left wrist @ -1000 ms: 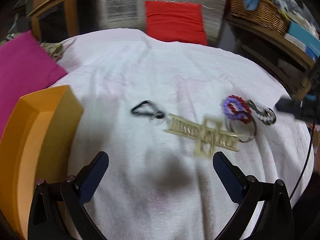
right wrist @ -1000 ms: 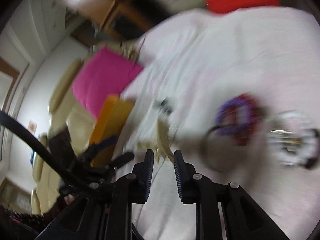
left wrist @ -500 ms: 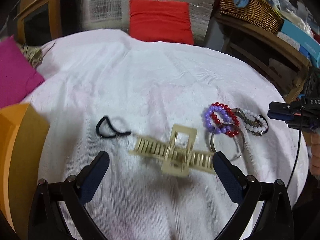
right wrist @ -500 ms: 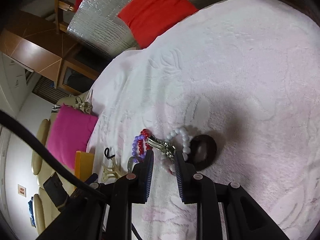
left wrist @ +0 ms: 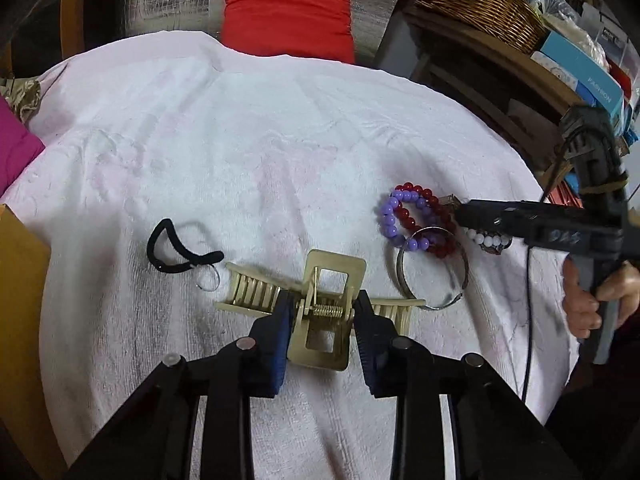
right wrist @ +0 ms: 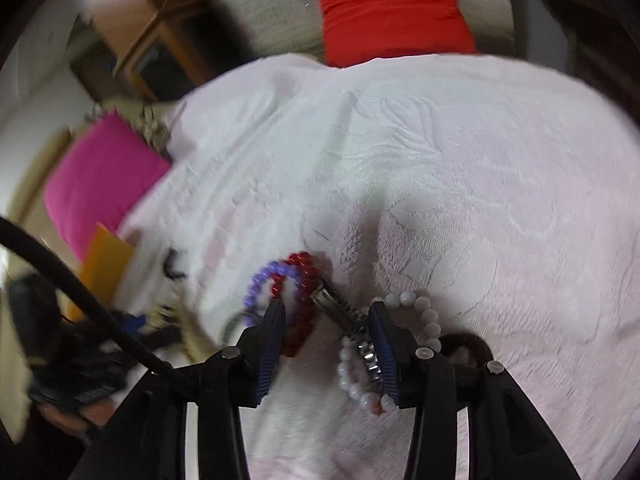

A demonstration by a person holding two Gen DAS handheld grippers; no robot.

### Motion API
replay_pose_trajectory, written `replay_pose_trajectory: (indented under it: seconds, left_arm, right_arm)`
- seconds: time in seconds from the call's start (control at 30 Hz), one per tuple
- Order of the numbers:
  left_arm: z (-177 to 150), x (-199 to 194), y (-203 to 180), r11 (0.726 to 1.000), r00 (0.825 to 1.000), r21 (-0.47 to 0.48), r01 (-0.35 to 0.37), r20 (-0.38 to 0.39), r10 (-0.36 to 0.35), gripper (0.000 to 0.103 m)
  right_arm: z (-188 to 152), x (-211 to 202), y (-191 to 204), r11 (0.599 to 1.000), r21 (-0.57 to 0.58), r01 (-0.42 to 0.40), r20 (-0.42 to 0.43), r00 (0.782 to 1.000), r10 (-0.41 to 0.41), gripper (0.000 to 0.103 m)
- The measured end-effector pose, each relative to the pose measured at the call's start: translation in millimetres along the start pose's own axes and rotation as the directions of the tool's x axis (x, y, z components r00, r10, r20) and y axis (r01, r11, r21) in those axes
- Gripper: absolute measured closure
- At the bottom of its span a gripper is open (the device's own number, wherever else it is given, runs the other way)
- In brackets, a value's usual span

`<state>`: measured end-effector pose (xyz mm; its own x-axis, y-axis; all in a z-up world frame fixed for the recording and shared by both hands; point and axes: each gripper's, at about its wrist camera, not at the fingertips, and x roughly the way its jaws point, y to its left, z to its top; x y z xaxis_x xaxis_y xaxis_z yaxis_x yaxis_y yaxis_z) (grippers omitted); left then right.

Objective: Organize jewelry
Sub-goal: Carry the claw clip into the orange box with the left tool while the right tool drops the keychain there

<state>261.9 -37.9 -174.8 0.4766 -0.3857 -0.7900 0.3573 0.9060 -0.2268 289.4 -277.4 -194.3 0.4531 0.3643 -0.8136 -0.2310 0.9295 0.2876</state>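
Note:
My left gripper (left wrist: 320, 312) is shut on the beige hair claw clip (left wrist: 320, 304), which lies on the white cloth (left wrist: 280, 140). A black hair tie (left wrist: 176, 246) and a thin clear ring (left wrist: 208, 280) lie left of the clip. A purple and red bead bracelet (left wrist: 412, 220), a silver bangle (left wrist: 432, 268) and a white bead bracelet (left wrist: 486, 240) lie to the right. My right gripper (right wrist: 326, 320) is open over a metal watch band (right wrist: 344, 316), between the red beads (right wrist: 300, 300) and the white beads (right wrist: 424, 312).
An orange box (left wrist: 20, 320) stands at the cloth's left edge, also in the right wrist view (right wrist: 104, 264). A pink cushion (right wrist: 100, 176) lies beyond it. A red cushion (left wrist: 288, 16) is at the back. A wicker basket (left wrist: 480, 4) and boxes sit on shelves at the right.
My left gripper moved forward and closed on the hair claw clip. My right gripper opened and swung over the watch band and bead bracelets.

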Motion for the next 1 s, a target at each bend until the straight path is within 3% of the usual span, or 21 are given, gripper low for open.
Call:
replay_pose_trajectory:
  seconds: [0.07, 0.13, 0.3, 0.43, 0.57, 0.7, 0.87, 1.0]
  left_arm:
    - [-1.5, -2.4, 1.3, 1.0, 1.0, -0.011, 0.012, 0.0, -0.012, 0.072]
    - [-2.1, -3.8, 3.0, 1.0, 1.0, -0.016, 0.018, 0.001, -0.018, 0.072]
    - [-4.6, -9.4, 2.0, 0.999, 0.999, -0.024, 0.031, 0.01, -0.031, 0.074]
    - [-7.1, -16.9, 1.9, 0.999, 0.999, -0.023, 0.037, 0.027, -0.036, 0.074]
    - [-8.0, -31.7, 0.1, 0.999, 0.998, -0.026, 0.044, 0.056, -0.042, 0.074]
    - [-12.4, -51.1, -2.5, 0.999, 0.994, -0.015, 0.046, 0.095, -0.044, 0.074]
    - [-19.9, -76.0, -5.7, 0.999, 0.989, 0.0, 0.034, 0.144, -0.033, 0.074]
    - [-24.7, -100.6, -6.5, 1.0, 0.977, 0.006, 0.006, 0.213, -0.007, 0.074]
  right_arm:
    - [-1.5, 6.3, 4.9, 0.996, -0.054, 0.075, 0.004, 0.997, -0.075, 0.057]
    - [-1.8, 13.4, 7.6, 0.99, -0.077, 0.121, -0.001, 0.993, -0.121, 0.066]
    - [-2.3, 15.0, 18.1, 0.979, -0.121, 0.162, 0.033, 0.987, -0.159, 0.082]
    - [-1.5, -3.8, 19.5, 0.982, -0.104, 0.157, 0.07, 0.986, -0.15, 0.087]
    - [-2.5, -34.3, 5.2, 0.994, -0.015, 0.111, 0.116, 0.987, -0.108, 0.09]
    - [-4.2, -57.4, -12.4, 0.996, 0.092, 0.001, 0.157, 0.987, -0.016, 0.09]
    - [-4.3, -74.9, -16.5, 0.981, 0.159, -0.113, 0.209, 0.975, 0.078, 0.09]
    - [-1.9, -85.8, -3.4, 0.965, 0.166, -0.202, 0.263, 0.952, 0.154, 0.09]
